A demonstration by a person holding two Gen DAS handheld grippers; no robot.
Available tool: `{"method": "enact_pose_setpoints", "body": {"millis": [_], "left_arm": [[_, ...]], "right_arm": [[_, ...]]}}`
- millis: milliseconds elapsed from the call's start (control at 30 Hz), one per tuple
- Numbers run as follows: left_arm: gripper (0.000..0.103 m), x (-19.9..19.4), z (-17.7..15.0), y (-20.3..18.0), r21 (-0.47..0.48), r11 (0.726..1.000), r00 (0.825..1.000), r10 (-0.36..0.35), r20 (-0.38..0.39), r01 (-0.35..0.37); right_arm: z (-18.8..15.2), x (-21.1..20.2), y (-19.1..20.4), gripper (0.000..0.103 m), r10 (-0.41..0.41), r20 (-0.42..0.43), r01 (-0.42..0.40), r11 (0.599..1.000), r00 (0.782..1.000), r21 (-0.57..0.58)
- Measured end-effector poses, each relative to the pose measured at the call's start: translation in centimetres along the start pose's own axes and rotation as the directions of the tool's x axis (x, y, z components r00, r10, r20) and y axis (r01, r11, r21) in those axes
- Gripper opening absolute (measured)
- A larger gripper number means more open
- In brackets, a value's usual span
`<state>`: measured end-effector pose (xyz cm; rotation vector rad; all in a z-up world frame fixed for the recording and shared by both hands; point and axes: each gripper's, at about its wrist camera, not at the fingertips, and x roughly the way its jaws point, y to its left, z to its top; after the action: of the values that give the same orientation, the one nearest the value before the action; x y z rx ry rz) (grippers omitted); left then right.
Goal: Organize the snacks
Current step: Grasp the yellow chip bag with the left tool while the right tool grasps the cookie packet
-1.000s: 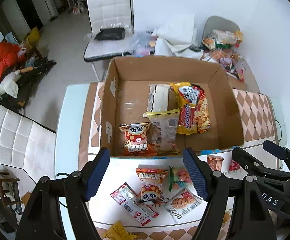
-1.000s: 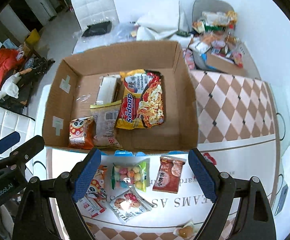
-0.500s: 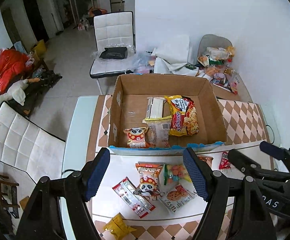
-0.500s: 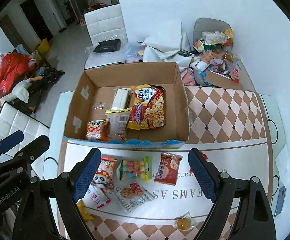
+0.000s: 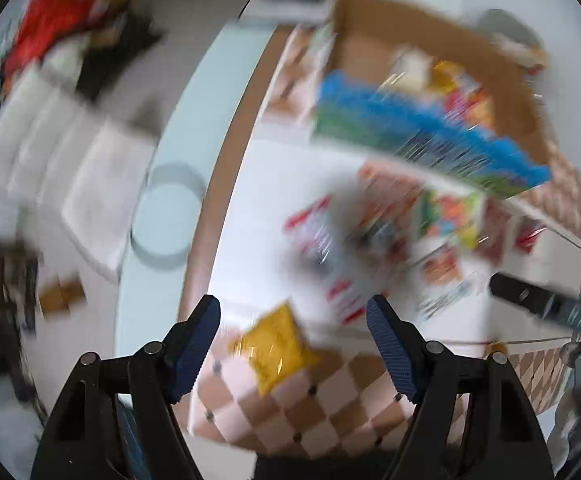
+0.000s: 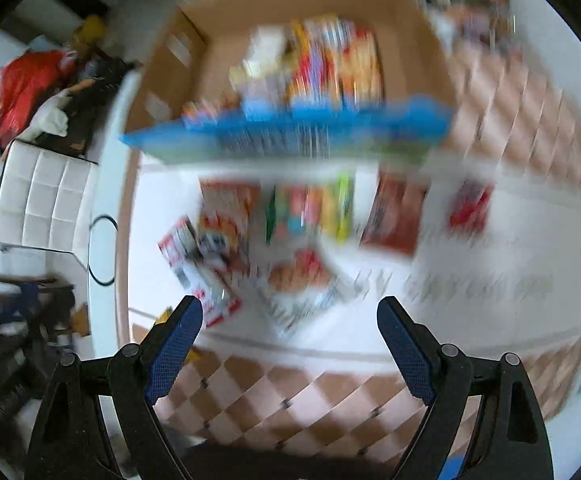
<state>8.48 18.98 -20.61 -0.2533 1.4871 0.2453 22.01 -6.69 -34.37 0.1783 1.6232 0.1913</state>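
both views blurred. left tongs (image 5: pixel 292 328) gape empty over a yellow packet (image 5: pixel 274 346) on the counter (image 5: pixel 250 216). right tongs (image 6: pixel 288 330) gape empty; only this view shows snacks (image 6: pixel 322 60) inside the cardboard box (image 6: pixel 218 36) clearly.

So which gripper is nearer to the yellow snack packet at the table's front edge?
Left. The left gripper hangs right over the yellow snack packet, which lies between its open fingers. In the right wrist view the packet only peeks out left of the right gripper.
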Motion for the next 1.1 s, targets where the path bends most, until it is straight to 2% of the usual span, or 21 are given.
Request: {"method": "enact_pose_setpoints", "body": {"millis": [67, 133, 233, 400, 500, 567, 667, 700, 767, 800, 900, 1100], "left_arm": [[0.074, 2.8, -1.1, 2.1, -0.091, 0.996, 0.997, -0.018, -0.079, 0.010], [0.074, 4.8, -2.0, 3.6, -0.169, 0.985, 0.991, -0.045, -0.129, 0.023], [0.074, 7.0, -3.2, 5.1, -0.250, 0.968, 0.983, -0.066, -0.173, 0.020], [0.074, 9.6, -4.2, 6.6, -0.334, 0.942, 0.970, -0.099, -0.223, 0.019], [0.074, 10.5, -4.8, 7.1, -0.367, 0.930, 0.962, -0.120, -0.243, 0.024], [0.074, 11.1, -5.3, 7.2, -0.386, 0.922, 0.956, -0.140, -0.259, 0.031], [0.074, 11.9, -5.7, 7.2, -0.399, 0.916, 0.946, -0.165, -0.278, 0.043], [0.074, 12.2, -5.8, 7.1, -0.403, 0.914, 0.944, -0.172, -0.282, 0.046], [0.074, 12.5, -5.9, 7.0, -0.408, 0.911, 0.940, -0.183, -0.287, 0.053], [0.074, 12.9, -6.0, 7.2, -0.409, 0.911, 0.939, -0.188, -0.287, 0.057], [0.074, 13.3, -5.7, 6.7, -0.399, 0.914, 0.937, -0.195, -0.290, 0.066], [0.074, 14.6, -4.8, 5.0, -0.352, 0.934, 0.926, -0.190, -0.326, 0.068]], "right_arm": [[0.1, 3.2, -1.4, 0.091, 0.051, -0.069, -0.043, 0.993, 0.996, 0.110], [0.1, 6.2, -3.1, 0.091, 0.099, -0.119, -0.068, 0.968, 0.988, 0.240], [0.4, 9.2, -4.7, 0.091, 0.130, -0.142, -0.066, 0.920, 0.981, 0.385], [1.0, 12.3, -6.2, 0.091, 0.138, -0.158, -0.028, 0.832, 0.978, 0.554], [1.3, 13.6, -6.5, 0.093, 0.129, -0.179, 0.004, 0.801, 0.975, 0.599], [1.9, 13.7, -5.9, 0.092, 0.082, -0.188, 0.040, 0.822, 0.979, 0.568], [2.4, 14.0, -4.2, 0.089, 0.003, -0.231, 0.102, 0.892, 0.973, 0.441], [2.3, 14.2, -3.5, 0.088, -0.030, -0.249, 0.122, 0.924, 0.968, 0.363], [2.0, 14.3, -2.0, 0.082, -0.097, -0.268, 0.158, 0.963, 0.958, 0.216], [1.6, 14.4, -1.0, 0.077, -0.152, -0.273, 0.183, 0.979, 0.950, 0.090], [-0.1, 14.6, 0.1, 0.075, -0.239, -0.267, 0.212, 0.969, 0.934, -0.124], [-1.7, 14.5, -0.9, 0.075, -0.297, -0.278, 0.228, 0.940, 0.914, -0.253]]}}
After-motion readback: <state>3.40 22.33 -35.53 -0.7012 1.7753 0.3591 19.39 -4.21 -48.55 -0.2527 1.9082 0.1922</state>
